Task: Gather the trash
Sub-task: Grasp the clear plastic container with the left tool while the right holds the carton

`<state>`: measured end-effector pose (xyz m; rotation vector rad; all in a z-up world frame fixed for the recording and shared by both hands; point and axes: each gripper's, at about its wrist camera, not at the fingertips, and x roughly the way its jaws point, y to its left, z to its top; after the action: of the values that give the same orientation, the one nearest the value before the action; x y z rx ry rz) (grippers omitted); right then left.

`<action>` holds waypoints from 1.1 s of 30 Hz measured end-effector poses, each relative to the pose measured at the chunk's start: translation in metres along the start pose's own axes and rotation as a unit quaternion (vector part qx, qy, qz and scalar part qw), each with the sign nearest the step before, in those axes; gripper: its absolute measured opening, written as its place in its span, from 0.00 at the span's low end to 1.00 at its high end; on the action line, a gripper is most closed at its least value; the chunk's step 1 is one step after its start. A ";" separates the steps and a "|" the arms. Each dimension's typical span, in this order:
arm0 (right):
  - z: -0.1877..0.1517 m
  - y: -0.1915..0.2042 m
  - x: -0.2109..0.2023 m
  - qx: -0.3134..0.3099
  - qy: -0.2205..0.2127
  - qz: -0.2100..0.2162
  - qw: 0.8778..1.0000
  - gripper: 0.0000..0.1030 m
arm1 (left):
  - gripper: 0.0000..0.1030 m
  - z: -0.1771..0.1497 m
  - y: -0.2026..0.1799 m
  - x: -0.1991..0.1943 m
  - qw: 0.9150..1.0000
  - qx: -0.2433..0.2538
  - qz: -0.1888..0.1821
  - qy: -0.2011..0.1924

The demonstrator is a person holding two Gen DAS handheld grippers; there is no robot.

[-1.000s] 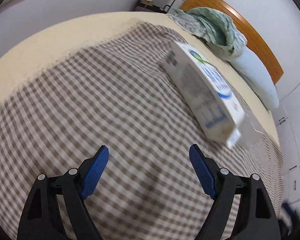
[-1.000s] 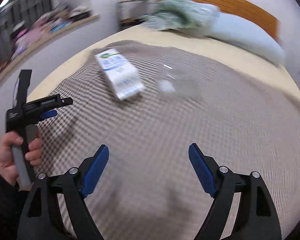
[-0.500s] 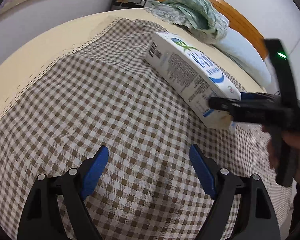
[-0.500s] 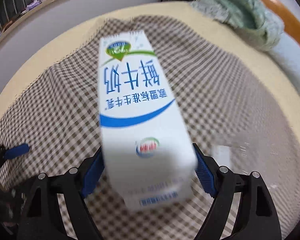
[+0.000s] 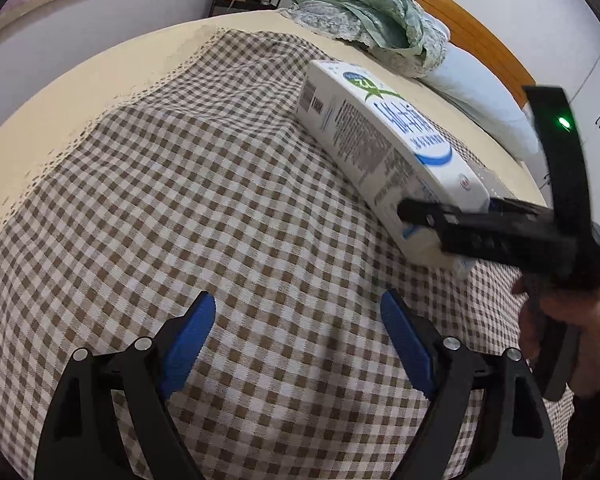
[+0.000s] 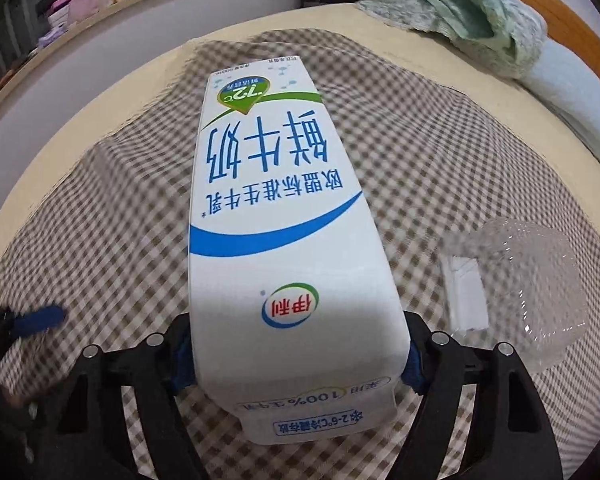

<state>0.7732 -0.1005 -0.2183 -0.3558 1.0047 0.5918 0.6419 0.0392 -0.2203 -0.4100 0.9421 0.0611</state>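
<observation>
**Carton between the right claw's pads on the checked bed**

Checked brown-and-white cloth [image 5: 204, 184] covers most of a bed with a cream sheet [image 5: 100, 80] showing at its edge; a wooden headboard [image 5: 480, 36] stands at the far end, with a pale pillow [image 5: 484, 108] and a crumpled green blanket [image 5: 376, 20] in front of it. Along the wall runs a shelf [image 6: 100, 12] with mixed items too blurred to name.

A white milk carton [image 6: 284, 240] with blue print lies on its side on the cloth, its long axis pointing away from the right wrist camera and its gabled top end nearest the lens. The right claw [image 6: 296, 360] straddles that near end, one blue pad at each side of the carton. Its jaws are closing; the pads sit right against the carton's sides, but whether they already press on it I cannot tell. The carton rests on the cloth.

Just to the right of the carton lies a clear plastic clamshell box [image 6: 540, 292], with a small white piece [image 6: 466, 300] at its left edge.

The left claw [image 5: 298, 340] hangs over bare cloth near the carton, jaws wide with nothing between them. In its view the right claw [image 5: 428, 220] reaches in from the right across the carton's [image 5: 380, 148] near end, held by a hand [image 5: 568, 340] in a dark sleeve, a green light glowing on the tool.
</observation>
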 end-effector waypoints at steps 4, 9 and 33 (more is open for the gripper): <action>-0.016 0.013 -0.015 -0.006 -0.018 -0.019 1.000 0.70 | 0.79 -0.001 0.005 0.000 1.000 -0.009 0.010 0.003; -0.026 0.026 -0.051 -0.030 -0.069 -0.042 0.996 0.69 | 0.80 -0.003 0.004 0.002 1.000 -0.004 0.020 0.006; -0.220 -0.161 -0.196 0.223 -0.133 -0.132 0.957 0.70 | 0.93 0.072 -0.212 0.055 0.916 0.368 -0.148 -0.057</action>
<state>0.6435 -0.4042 -0.1559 -0.0043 0.7861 0.1532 0.7780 -0.1365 -0.1605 0.1563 0.7140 -0.5315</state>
